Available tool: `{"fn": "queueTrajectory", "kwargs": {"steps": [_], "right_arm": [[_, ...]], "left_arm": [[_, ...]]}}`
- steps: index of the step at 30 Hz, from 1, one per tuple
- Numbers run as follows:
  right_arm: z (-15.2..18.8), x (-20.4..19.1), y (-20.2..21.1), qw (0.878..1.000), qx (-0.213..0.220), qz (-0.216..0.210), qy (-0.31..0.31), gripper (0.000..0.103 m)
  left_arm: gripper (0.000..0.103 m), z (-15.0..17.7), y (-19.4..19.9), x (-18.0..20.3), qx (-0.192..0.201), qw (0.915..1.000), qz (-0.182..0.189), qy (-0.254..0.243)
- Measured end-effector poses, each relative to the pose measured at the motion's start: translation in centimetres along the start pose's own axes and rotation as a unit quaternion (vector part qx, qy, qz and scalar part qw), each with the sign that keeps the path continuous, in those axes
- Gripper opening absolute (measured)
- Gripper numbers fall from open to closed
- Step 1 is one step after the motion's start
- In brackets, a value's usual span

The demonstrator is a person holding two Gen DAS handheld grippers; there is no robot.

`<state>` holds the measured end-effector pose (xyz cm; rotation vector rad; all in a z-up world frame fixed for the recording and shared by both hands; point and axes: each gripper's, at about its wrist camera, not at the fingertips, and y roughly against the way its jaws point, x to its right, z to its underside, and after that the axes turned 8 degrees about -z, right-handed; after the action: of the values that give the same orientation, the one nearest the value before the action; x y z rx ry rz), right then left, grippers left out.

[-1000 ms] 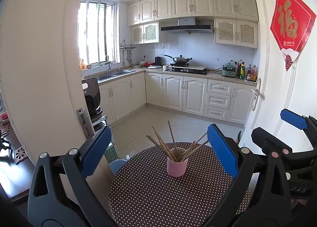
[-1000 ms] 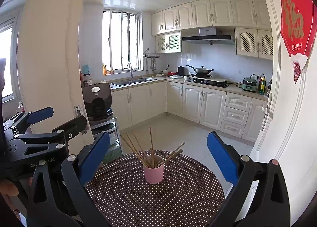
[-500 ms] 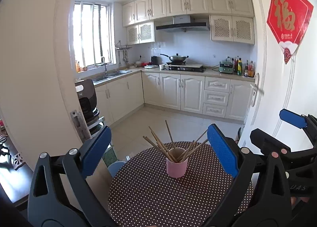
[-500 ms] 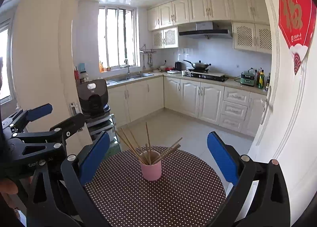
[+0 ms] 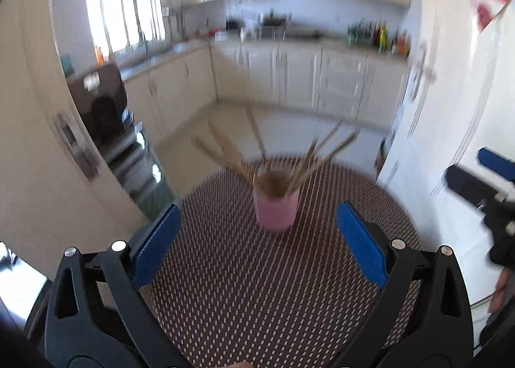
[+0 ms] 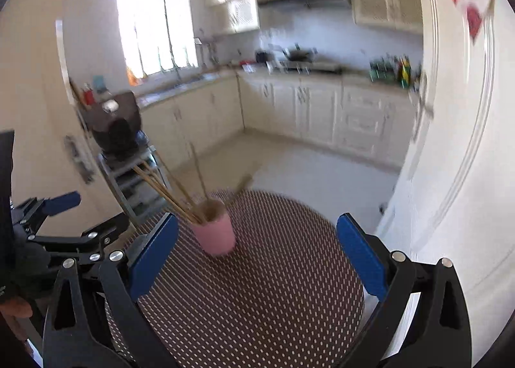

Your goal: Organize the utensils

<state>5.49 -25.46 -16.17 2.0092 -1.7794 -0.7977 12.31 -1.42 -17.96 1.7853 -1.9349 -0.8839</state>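
Flanking pink cup (image 6: pixel 215 235) (left gripper (image 6: pixel 90 223) visible, right-wrist view).

pink cup (image 6: pixel 216 236), chopsticks (image 6: pixel 167 188), dotted table (image 6: pixel 273 287)

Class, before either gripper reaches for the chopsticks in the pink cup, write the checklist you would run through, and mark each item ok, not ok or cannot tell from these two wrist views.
1. Left gripper open and holding nothing: ok.
2. Right gripper open and holding nothing: ok.
3. Pink cup upright on the dotted round table: ok.
4. Chopsticks all inside the cup, fanned outward: ok.
5. Views sharp enough to pick out one chopstick: not ok, both are motion-blurred.
6. Cup lined up between the right gripper's fingers: not ok, it sits near the left finger.
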Motion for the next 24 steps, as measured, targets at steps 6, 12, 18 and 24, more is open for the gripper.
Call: {"fn": "queueTrajectory", "kwargs": {"steps": [6, 12, 18, 24], "right_arm": [[3.7, 4.7, -8.7, 0.991, -0.121, 0.018, -0.062, 0.095], [8.2, 8.3, -17.8, 0.969, -0.218, 0.050, -0.100, 0.095], [8.8, 8.3, -22.0, 0.976, -0.208, 0.046, -0.039, 0.095], [8.7, 7.8, -23.7, 0.986, -0.163, 0.046, 0.008, 0.096]], "left_arm": [[0.096, 4.5, -10.7, -0.5, -0.158, 0.9864, -0.043, -0.009], [0.096, 8.0, -17.2, -2.6, -0.236, 0.9689, -0.068, 0.027], [0.096, 8.9, -20.1, -3.6, -0.211, 0.9704, -0.101, 0.059], [0.096, 10.1, -23.0, -3.4, -0.224, 0.9659, -0.118, 0.052]]}}
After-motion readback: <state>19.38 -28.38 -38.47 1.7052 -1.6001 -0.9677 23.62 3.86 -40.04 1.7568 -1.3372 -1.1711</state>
